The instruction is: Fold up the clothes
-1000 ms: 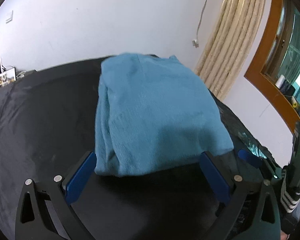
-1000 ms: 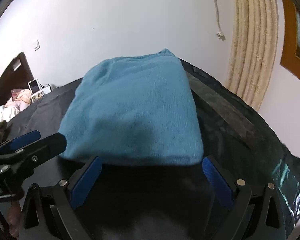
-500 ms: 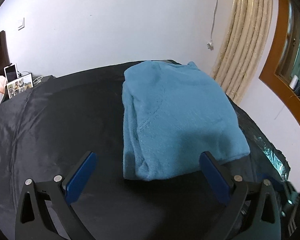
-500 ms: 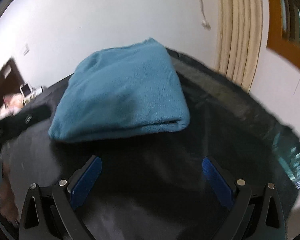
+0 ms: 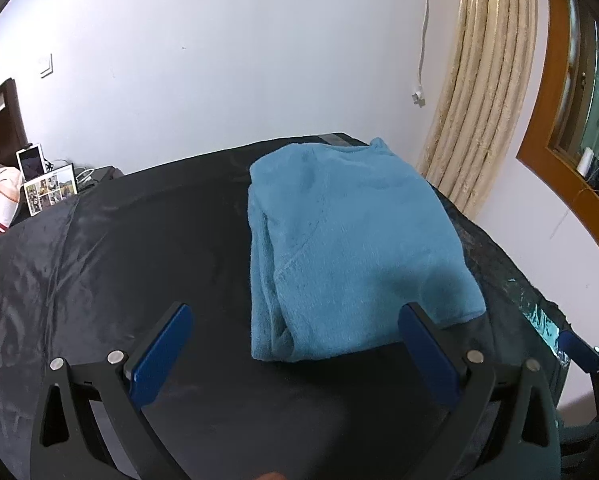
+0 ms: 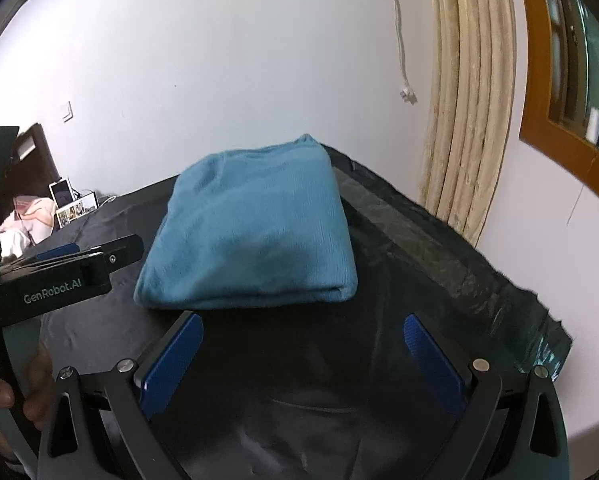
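Left wrist view: left tool (image 5: 295, 344), blue pads spread wide, holding nothing, now drawn back from the folded teal fleece garment (image 5: 351, 248); a second ago its pads flanked the near hem. Garment lies as a compact stack on the black-draped bench (image 5: 119, 260), right of centre, layered edges at its left side. Right tool (image 5: 587, 356) glimpsed at far right edge

Right wrist view: right tool (image 6: 303, 356), pads likewise wide apart, empty, clear of the near fold of the garment (image 6: 255, 232). Left tool (image 6: 67, 264) at left, off the cloth, gripped by a hand (image 6: 3, 392)

Judgement: both tools retreating from a squared bundle suggests folding is finished or nearly so
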{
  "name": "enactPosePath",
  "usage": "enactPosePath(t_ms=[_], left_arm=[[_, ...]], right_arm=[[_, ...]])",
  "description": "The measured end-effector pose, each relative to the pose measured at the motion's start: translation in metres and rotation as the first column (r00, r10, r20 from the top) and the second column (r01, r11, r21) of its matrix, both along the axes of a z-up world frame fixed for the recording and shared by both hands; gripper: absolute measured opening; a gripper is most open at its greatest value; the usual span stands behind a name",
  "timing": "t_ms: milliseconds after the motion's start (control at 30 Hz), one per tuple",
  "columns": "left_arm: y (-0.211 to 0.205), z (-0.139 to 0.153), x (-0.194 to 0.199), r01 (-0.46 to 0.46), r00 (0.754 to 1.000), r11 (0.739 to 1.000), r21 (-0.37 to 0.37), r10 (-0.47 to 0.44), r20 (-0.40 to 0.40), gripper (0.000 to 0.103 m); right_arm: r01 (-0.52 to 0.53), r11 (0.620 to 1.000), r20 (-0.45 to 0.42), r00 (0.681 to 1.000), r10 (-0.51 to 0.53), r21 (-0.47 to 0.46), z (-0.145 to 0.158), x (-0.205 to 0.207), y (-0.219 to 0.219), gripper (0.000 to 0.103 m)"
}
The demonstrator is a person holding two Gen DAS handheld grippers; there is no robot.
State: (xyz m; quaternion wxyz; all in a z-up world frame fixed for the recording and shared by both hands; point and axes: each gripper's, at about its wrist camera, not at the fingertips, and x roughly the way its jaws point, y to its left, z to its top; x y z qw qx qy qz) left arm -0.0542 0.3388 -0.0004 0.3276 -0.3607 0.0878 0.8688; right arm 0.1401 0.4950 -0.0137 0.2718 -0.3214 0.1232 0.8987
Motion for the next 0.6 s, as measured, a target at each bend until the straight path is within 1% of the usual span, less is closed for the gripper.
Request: enactPosePath(t_ms=[100,167,300,467,600], left_arm=[[-0.0001,-0.0001,-0.0002,0.001,1.000,1.000,-0.001,-0.001,0.006,0.103],[-0.0001,0.0003,-0.0001,0.006,1.000,1.000,0.002,-0.006,0.008,0.103],[0.0001,0.0014,0.0004,0.017,1.000,1.000,0.009,-0.017,0.010,0.103],[0.0002,0.0035,0.0041,0.008,1.000,1.000,-0.001,-0.009,-0.025,0.103],[0.0018,0.0035,0.0064,0.012,0.999,1.000,-0.010,-0.013,-0.037,0.103]], right_arm=[[-0.001,0.998,0.020,1.000,0.000,0.063,0.0022,-0.0035,-0.0082,0.102],[0.000,0.996,0.023,1.000,-0.002,0.084,0.0027,-0.0046,-0.0118,0.102],[-0.006,0.997,0.013,1.000,0.005,0.077,0.0040,-0.0068,-0.0123,0.102],[0.007,0.996,0.012,1.000,-0.008,0.083,0.0046,-0.0072,-0.0112,0.102],[0.005,0.997,0.003,1.000,-0.005,0.077,0.0050,-0.0066,-0.0113,0.102]])
